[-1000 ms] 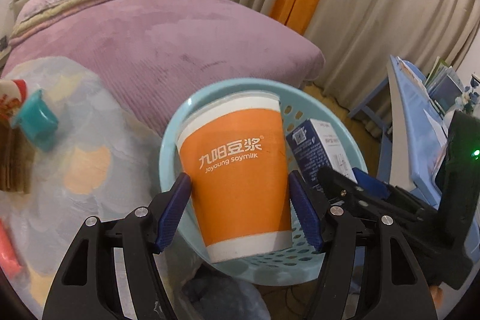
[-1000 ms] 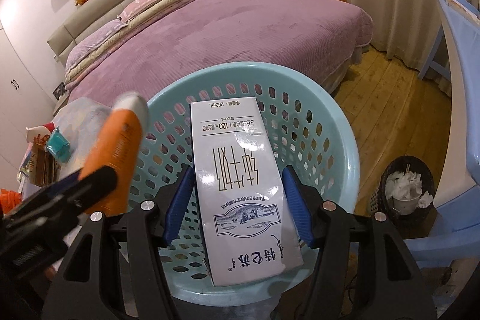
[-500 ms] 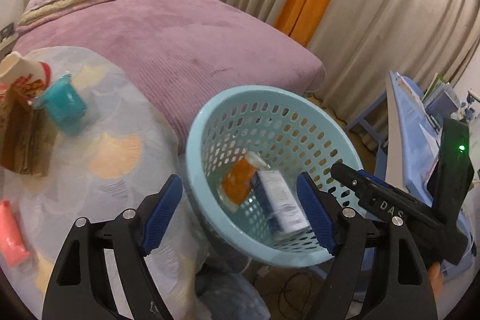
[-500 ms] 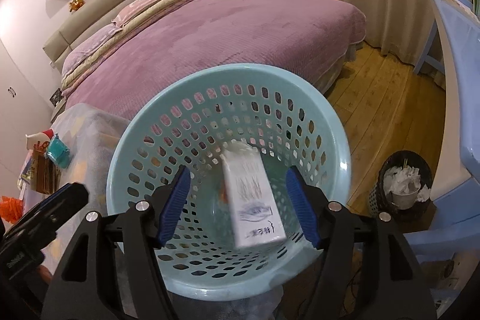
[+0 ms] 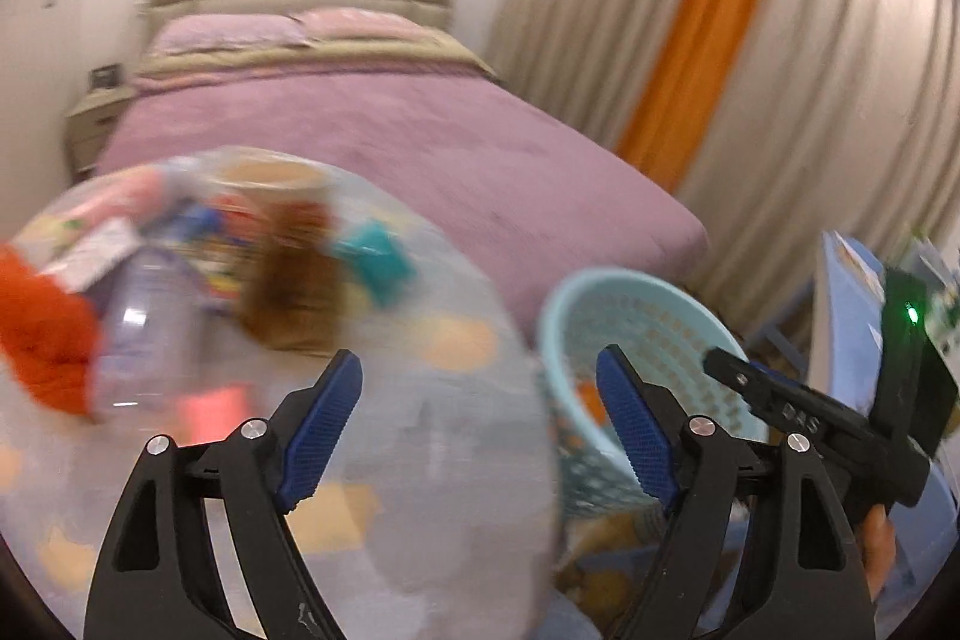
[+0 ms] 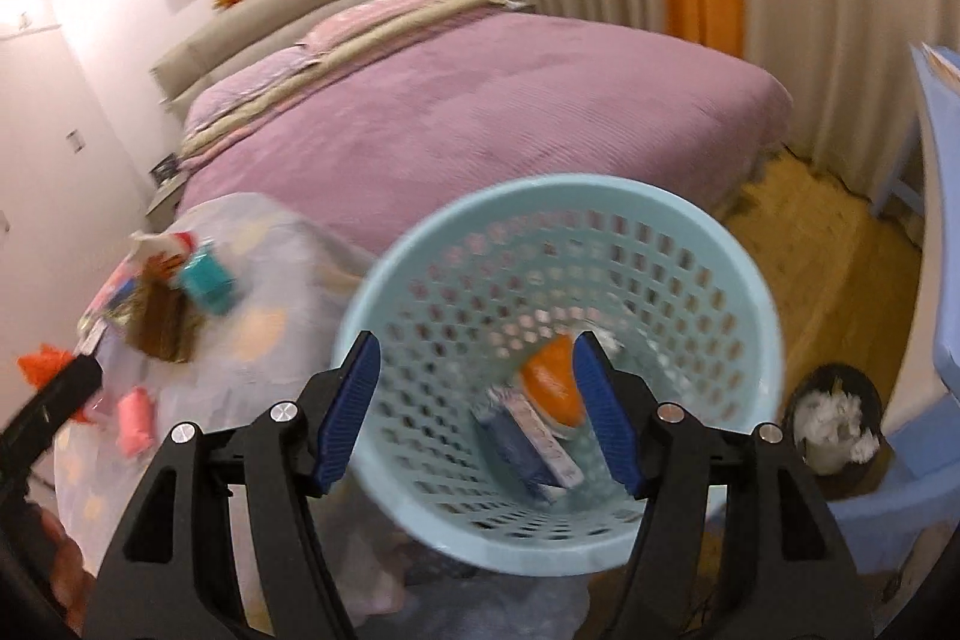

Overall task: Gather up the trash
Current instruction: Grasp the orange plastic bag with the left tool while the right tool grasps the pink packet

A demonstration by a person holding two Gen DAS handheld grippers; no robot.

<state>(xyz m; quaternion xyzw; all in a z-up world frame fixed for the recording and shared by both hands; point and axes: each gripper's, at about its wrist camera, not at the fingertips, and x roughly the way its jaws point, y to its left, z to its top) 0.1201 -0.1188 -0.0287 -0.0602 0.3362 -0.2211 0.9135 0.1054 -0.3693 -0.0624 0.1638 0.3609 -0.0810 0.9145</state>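
The light blue perforated basket (image 6: 570,187) stands beside the table, and inside it lie the orange paper cup (image 6: 555,382) and the white and blue milk carton (image 6: 528,442). My right gripper (image 6: 476,343) hangs open above the basket with nothing between its blue pads. My left gripper (image 5: 477,364) is over the cloth-covered table (image 5: 432,460), its jaws opening and empty. The basket (image 5: 600,280) is to its right. Blurred trash lies ahead on the table: a clear plastic bottle (image 5: 144,322), a brown bag (image 5: 294,286), a teal cup (image 5: 375,259) and an orange-red wad (image 5: 42,334).
A pink item (image 6: 135,418) lies near the table's front. A purple bed (image 6: 480,112) fills the background, with curtains behind. A black bin (image 6: 834,430) of white paper stands on the wooden floor by blue furniture (image 6: 936,196).
Both grippers let go: the orange cup and the milk carton dropped into the basket. The left gripper swung left and up toward the cluttered table; the right rose a little above the basket.
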